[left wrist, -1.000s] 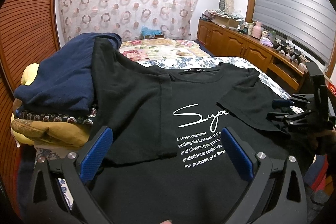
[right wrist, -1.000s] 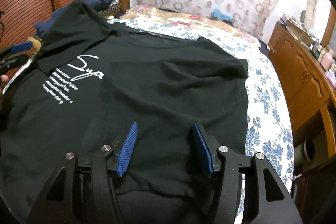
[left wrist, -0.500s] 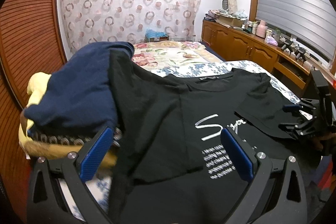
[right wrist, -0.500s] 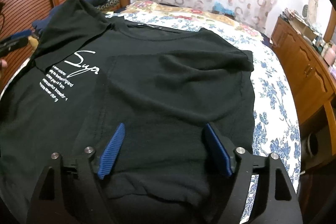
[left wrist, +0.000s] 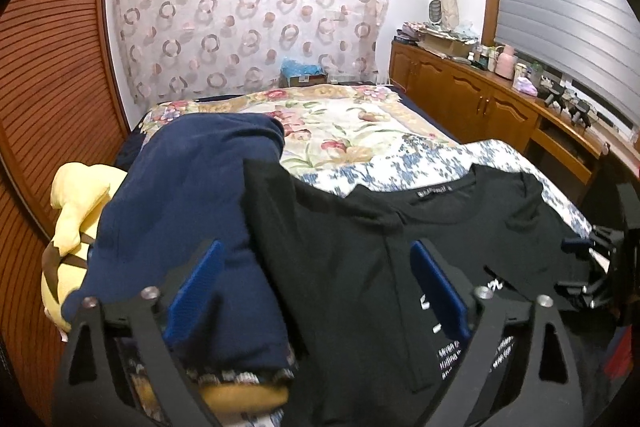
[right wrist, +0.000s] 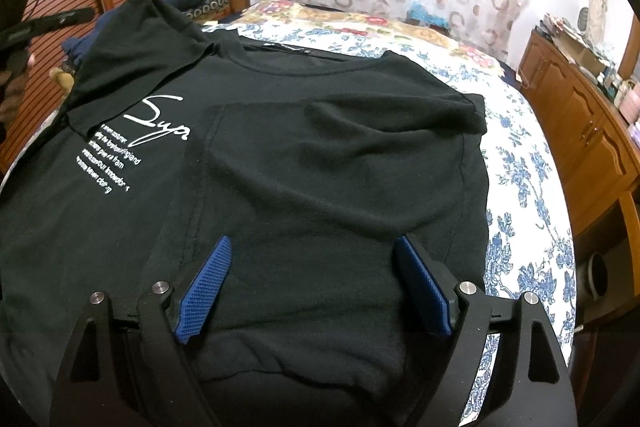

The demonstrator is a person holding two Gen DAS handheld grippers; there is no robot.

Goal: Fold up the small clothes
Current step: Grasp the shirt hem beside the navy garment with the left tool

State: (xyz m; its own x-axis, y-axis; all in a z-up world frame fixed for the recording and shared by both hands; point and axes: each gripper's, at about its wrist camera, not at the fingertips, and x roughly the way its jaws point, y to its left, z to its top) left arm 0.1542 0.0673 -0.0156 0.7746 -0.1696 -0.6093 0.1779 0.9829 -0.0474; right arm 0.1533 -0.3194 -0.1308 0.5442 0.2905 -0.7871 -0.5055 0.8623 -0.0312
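Note:
A black T-shirt [right wrist: 320,167] with white lettering [right wrist: 160,119] lies face up on the bed. Its right side is folded over the chest. Its left sleeve [left wrist: 320,227] drapes up over a pile of clothes. My left gripper [left wrist: 314,255] hovers over that sleeve and a navy garment [left wrist: 192,195]. Its jaws are wide and closing, and the pads press on nothing. My right gripper [right wrist: 313,247] hangs above the folded right part, jaws opening, with cloth below but not gripped. It also shows at the right edge of the left wrist view [left wrist: 600,267].
The navy garment tops a stack of patterned clothes beside a yellow plush toy [left wrist: 76,195]. The bed has a blue floral sheet [right wrist: 520,187] and a flowered quilt [left wrist: 360,123]. Wooden cabinets [left wrist: 480,99] run along the right, and a slatted wooden wall [left wrist: 48,87] stands at the left.
My left gripper has moved left and upward, from over the lettering to the sleeve and navy pile, its jaws narrowing slightly. The right jaws have spread apart; that hand stayed put.

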